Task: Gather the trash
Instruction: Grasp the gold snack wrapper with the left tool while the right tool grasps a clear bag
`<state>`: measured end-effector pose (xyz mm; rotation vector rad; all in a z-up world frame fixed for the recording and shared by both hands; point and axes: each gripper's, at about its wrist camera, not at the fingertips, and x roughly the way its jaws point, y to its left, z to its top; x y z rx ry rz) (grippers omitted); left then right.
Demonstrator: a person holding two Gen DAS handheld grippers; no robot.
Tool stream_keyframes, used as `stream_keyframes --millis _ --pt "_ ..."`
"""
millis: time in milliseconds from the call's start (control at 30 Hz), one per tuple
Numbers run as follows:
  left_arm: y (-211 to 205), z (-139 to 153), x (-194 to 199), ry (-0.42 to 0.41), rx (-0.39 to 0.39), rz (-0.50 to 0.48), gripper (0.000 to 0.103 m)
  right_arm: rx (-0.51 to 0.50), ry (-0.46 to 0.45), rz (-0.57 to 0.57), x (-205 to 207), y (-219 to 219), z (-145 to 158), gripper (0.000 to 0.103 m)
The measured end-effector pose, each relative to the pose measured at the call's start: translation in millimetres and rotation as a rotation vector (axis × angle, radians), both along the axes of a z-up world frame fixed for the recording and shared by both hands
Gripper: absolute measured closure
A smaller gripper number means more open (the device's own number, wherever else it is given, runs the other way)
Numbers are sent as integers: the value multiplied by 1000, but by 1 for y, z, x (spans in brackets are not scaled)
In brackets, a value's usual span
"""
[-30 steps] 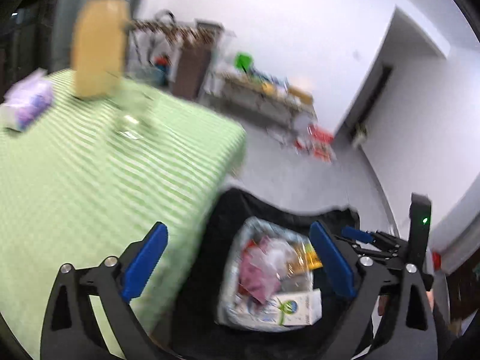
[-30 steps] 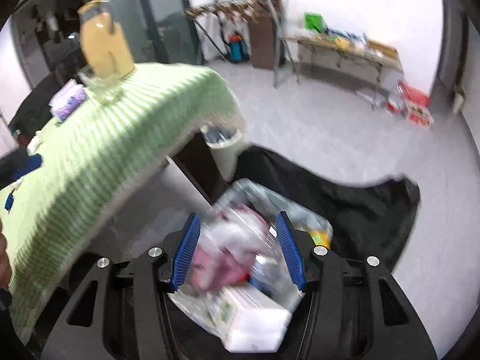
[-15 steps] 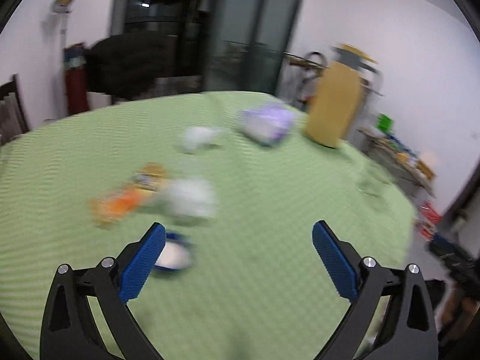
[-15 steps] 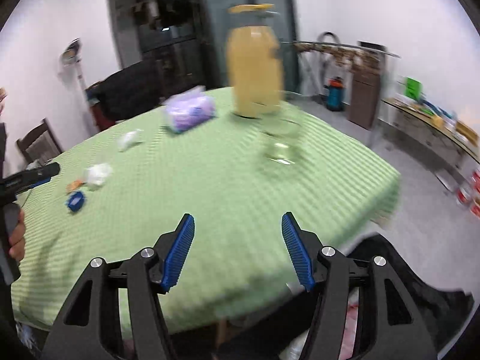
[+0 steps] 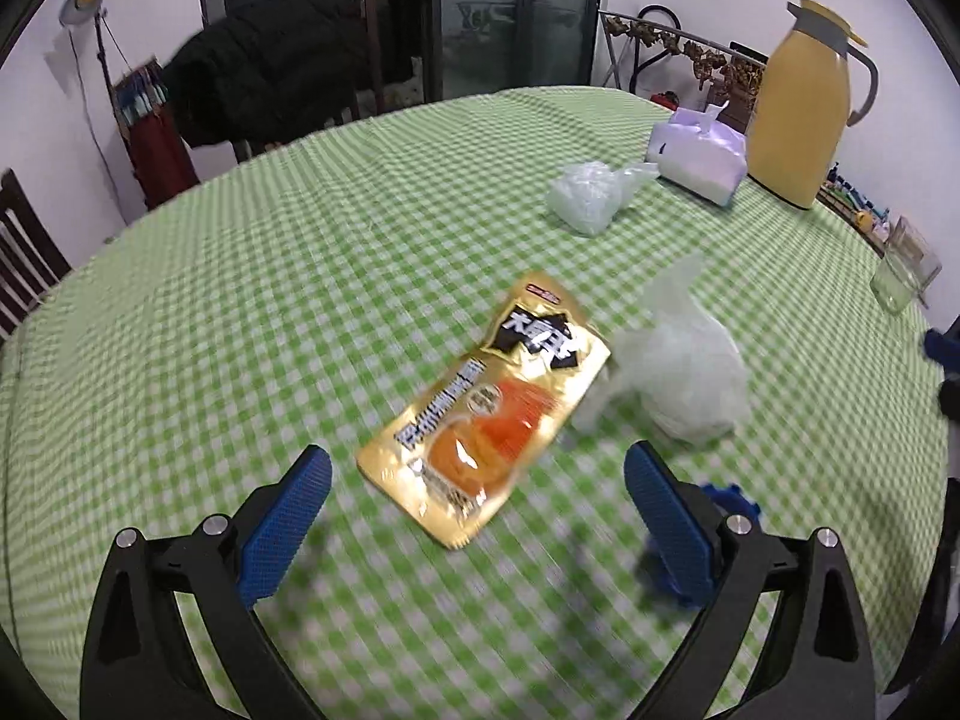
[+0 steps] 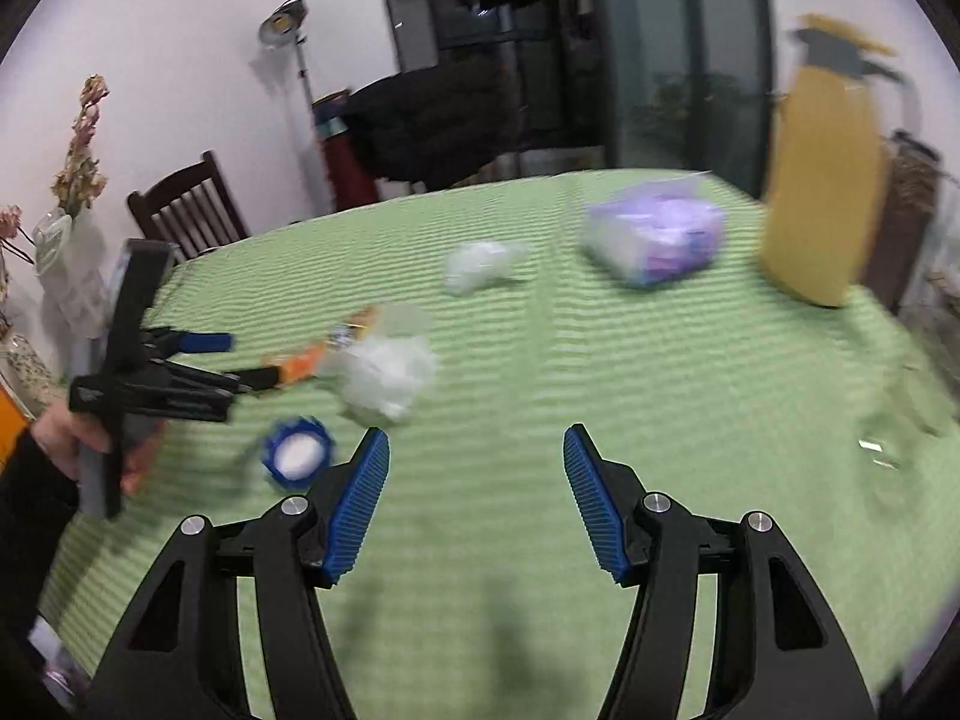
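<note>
A: Left gripper (image 5: 477, 510) spread wide, nothing between the pads. It hangs over the green checked table (image 5: 240, 300). Open cloth lies to its left, out to the rounded edge by the chair (image 5: 24, 252).

B: Trash?

A: Gold wrapper (image 5: 486, 414) lies flat just ahead of the left gripper. A crumpled white bag (image 5: 684, 372) touches its right end. A second crumpled bag (image 5: 591, 195) sits farther back, near the tissue pack (image 5: 699, 162) and yellow jug (image 5: 795, 108). A glass (image 5: 897, 285) stands at the right edge.

B: Right view?

A: Blurred. Right gripper (image 6: 477, 504) also spread, empty, bare cloth ahead of it. Only here shows clearly a blue-rimmed cap (image 6: 297, 453), left of the pads, and a hand (image 6: 90, 444) carrying the left gripper. The jug stands far right, well apart.
</note>
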<state>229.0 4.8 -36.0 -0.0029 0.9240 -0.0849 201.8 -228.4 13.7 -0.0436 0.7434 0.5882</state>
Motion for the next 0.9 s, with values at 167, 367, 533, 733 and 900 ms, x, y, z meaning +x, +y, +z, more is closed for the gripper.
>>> stream_keyframes --millis 167,367,533,733,900 --pt "7 -11 13 19 34 -71 8 -70 51 78 40 71 -22 44" --pt "17 -30 29 54 0 -81 8 -145 111 53 79 95 -51 91" --pt "2 -29 56 48 -26 -103 9 -112 35 -45 67 42 -25 95" --pt "-40 -26 61 39 56 -182 51 -68 -7 -145 40 -28 -4 96" --pt "-41 -14 56 72 25 -143 97 -25 -25 -185 11 -77 4 96"
